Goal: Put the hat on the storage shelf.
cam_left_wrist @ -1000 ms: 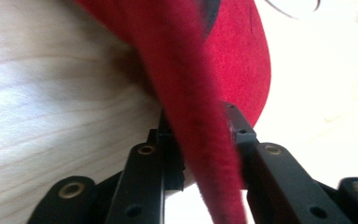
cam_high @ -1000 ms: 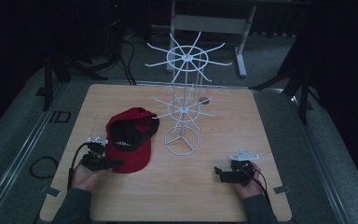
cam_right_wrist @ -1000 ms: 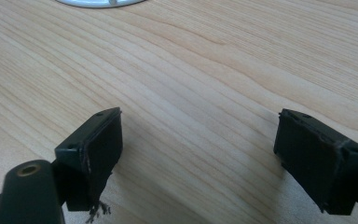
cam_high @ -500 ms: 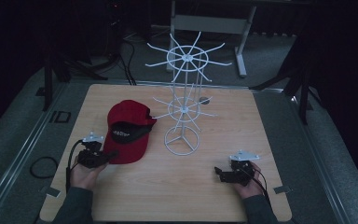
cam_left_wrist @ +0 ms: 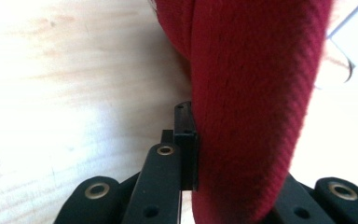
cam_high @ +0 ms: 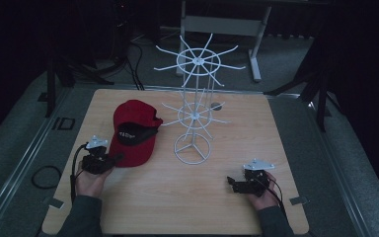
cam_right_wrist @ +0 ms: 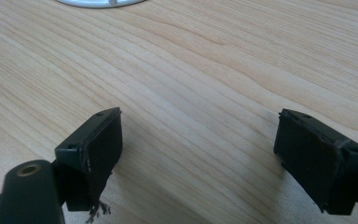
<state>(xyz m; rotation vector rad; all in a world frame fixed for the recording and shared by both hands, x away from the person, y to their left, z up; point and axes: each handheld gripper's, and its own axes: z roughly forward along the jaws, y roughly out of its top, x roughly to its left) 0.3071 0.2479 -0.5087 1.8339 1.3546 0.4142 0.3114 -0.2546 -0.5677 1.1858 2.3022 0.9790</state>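
Across the pale wooden tabletop (cam_high: 143, 207), a tall white wire rack (cam_high: 192, 113) stands near the middle, its round base ring on the wood and two tiers of thin spokes fanning out above. Left of that rack and close beside it lies the red cap (cam_high: 134, 133), crown toward the far edge, with a dark patch on its front; the near edge of the cap reaches toward the person's left hand. The left tool (cam_high: 112, 159) sits at that near edge, and its jaws have just been closing: in the left gripper view the red fabric (cam_left_wrist: 251, 107) runs between them, and one black pad (cam_left_wrist: 186, 140) presses against the cloth, so the tool is clamped on the cap. Well apart, at the right near corner, the right tool (cam_high: 233, 183) rests low over bare wood, held in the person's right hand. Its two pads (cam_right_wrist: 98, 144) stand wide, with nothing between them but wood grain.
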